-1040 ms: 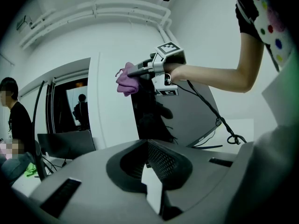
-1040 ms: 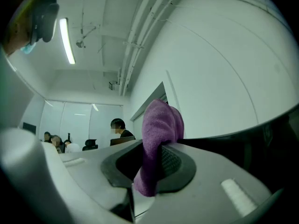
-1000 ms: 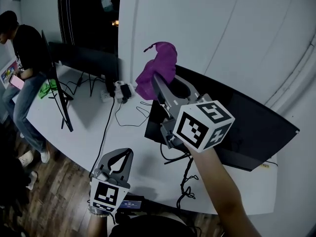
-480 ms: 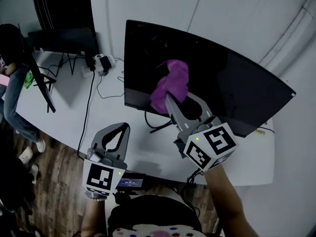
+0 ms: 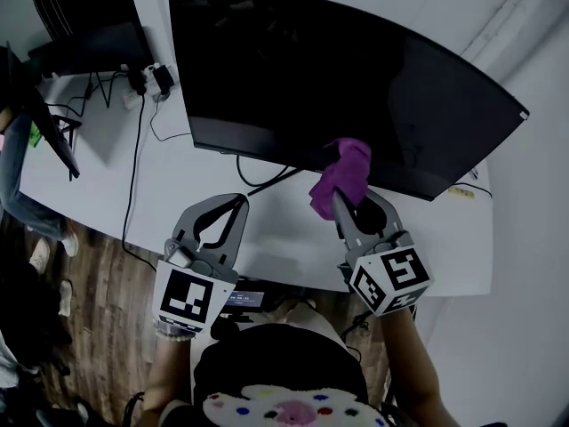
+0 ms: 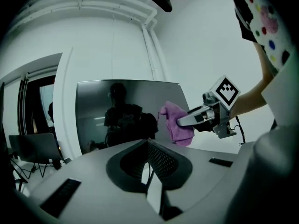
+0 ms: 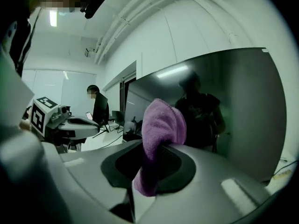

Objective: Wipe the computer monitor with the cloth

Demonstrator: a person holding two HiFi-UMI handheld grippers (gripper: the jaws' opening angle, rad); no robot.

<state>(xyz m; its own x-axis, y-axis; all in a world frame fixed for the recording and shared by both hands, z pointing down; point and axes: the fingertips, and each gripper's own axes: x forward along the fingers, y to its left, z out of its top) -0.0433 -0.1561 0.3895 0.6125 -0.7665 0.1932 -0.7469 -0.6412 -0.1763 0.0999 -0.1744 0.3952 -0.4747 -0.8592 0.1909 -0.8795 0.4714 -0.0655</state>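
Observation:
A wide black monitor (image 5: 338,69) stands on a white desk (image 5: 267,238) against the wall. My right gripper (image 5: 340,199) is shut on a purple cloth (image 5: 343,174), which bunches above its fingertips at the screen's lower edge, right of the stand. In the right gripper view the cloth (image 7: 159,134) hangs between the jaws in front of the dark screen (image 7: 224,111). The left gripper view shows the cloth (image 6: 175,125) against the lower right of the screen (image 6: 121,115). My left gripper (image 5: 238,201) is shut and holds nothing, low over the desk's front edge.
Cables (image 5: 142,140) and a power strip (image 5: 149,80) lie on the desk's left part. A second dark monitor (image 5: 89,47) stands at the far left, with a person (image 5: 13,149) beside it. Wooden floor (image 5: 98,310) lies below the desk's front edge.
My right gripper has carried the cloth down the screen from its upper middle to its lower edge. The left gripper stays shut near the desk's front.

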